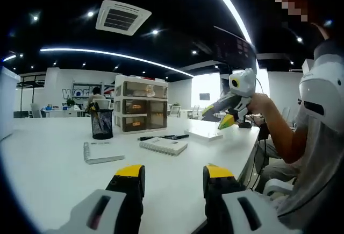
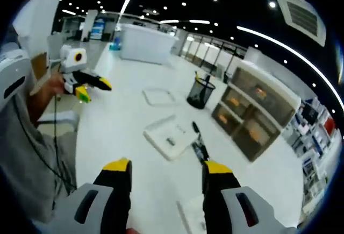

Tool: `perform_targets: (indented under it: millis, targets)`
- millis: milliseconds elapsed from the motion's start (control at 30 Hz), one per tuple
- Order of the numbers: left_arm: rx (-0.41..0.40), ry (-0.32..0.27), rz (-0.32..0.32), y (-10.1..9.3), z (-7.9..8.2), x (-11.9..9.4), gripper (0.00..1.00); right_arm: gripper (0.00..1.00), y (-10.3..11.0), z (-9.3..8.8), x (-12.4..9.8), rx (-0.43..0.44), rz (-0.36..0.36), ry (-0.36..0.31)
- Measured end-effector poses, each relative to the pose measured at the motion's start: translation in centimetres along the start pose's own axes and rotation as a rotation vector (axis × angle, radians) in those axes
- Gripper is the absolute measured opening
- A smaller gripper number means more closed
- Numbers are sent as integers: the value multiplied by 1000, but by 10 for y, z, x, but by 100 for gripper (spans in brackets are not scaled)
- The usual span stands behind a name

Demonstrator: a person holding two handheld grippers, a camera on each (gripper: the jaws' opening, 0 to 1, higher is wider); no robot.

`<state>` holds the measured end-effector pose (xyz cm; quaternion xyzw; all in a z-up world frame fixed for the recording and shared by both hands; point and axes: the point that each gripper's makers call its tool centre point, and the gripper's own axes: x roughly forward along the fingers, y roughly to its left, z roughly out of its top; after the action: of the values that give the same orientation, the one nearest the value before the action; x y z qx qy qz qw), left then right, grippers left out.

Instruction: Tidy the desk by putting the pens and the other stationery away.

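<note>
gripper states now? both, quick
Left hand-held gripper: open, holding nothing, above the desk.
Right hand-held gripper: open, holding nothing, above the pens.

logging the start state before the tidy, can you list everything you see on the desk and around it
desk: one, white, under everything
mesh pen cup: one, black, on the desk left of the drawers, holds pens
drawer unit: one, white frame with clear brownish drawers, at the back of the desk
spiral notebook: one, white, mid desk
pens: about two, black, loose just behind the notebook
flat case: one, white-grey, front left of the desk
flat pad: one, white, far right of the desk
ceiling vent: one, white, overhead
left gripper: yellow-tipped black jaws, open, above the desk edge
right gripper: same colours, open, empty
hand: one, holding the right gripper
</note>
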<state>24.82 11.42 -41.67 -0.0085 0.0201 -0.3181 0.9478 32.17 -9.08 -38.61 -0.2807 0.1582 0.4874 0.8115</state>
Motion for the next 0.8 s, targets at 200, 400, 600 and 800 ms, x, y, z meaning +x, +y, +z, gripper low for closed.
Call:
perform_targets:
  millis: [200, 400, 600, 800]
  targets:
    - [11, -23, 26, 12, 11, -7, 43, 54, -17, -7, 10, -19, 6, 85]
    - [6, 29, 6, 8, -3, -3, 44, 54, -28, -20, 27, -56, 37, 183]
    - [-1, 38, 22, 11, -6, -8, 45, 54, -38, -27, 43, -52, 45, 228]
    - [0, 29, 36, 15, -4, -11, 45, 49, -55, -38, 66, -55, 59, 282]
